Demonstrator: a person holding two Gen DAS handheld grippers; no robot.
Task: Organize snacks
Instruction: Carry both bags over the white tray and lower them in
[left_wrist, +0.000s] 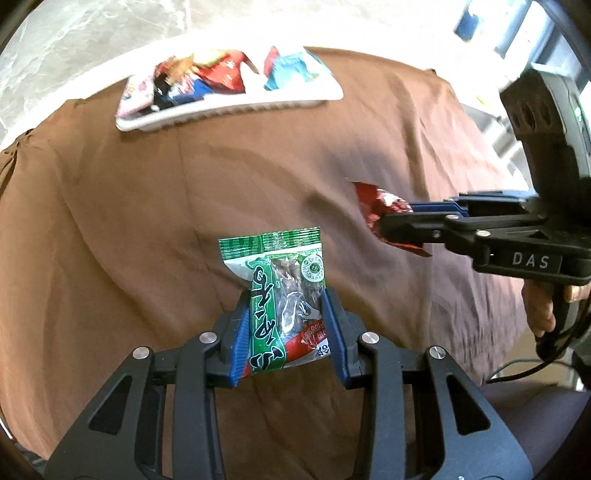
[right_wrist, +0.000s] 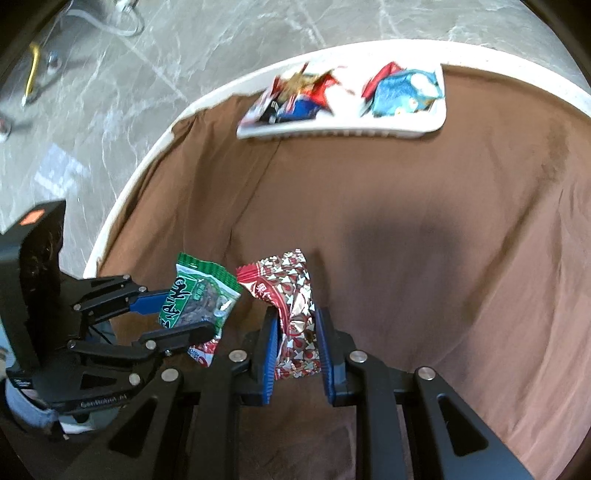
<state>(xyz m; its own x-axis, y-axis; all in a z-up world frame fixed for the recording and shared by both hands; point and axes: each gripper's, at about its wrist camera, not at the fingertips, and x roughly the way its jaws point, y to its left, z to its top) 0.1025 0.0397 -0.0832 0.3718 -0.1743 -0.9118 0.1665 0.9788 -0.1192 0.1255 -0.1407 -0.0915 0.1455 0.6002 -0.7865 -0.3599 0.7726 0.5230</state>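
A green snack packet (left_wrist: 273, 266) stands pinched between the blue pads of my left gripper (left_wrist: 288, 295), lifted above the brown cloth. My right gripper (left_wrist: 395, 218) comes in from the right, shut on a red and silver snack packet (left_wrist: 373, 201). In the right wrist view that red and silver packet (right_wrist: 284, 280) sits upright between the pads of the right gripper (right_wrist: 295, 314). The left gripper (right_wrist: 188, 314) is close on its left with the green packet (right_wrist: 199, 291). Neither packet touches the other.
A white tray (left_wrist: 221, 110) at the far side of the table holds several coloured snack bags (right_wrist: 303, 96). The brown cloth (left_wrist: 184, 203) covers a round white table (right_wrist: 122, 192). Grey marble floor (right_wrist: 110, 92) lies beyond. A hand (left_wrist: 539, 306) holds the right gripper's handle.
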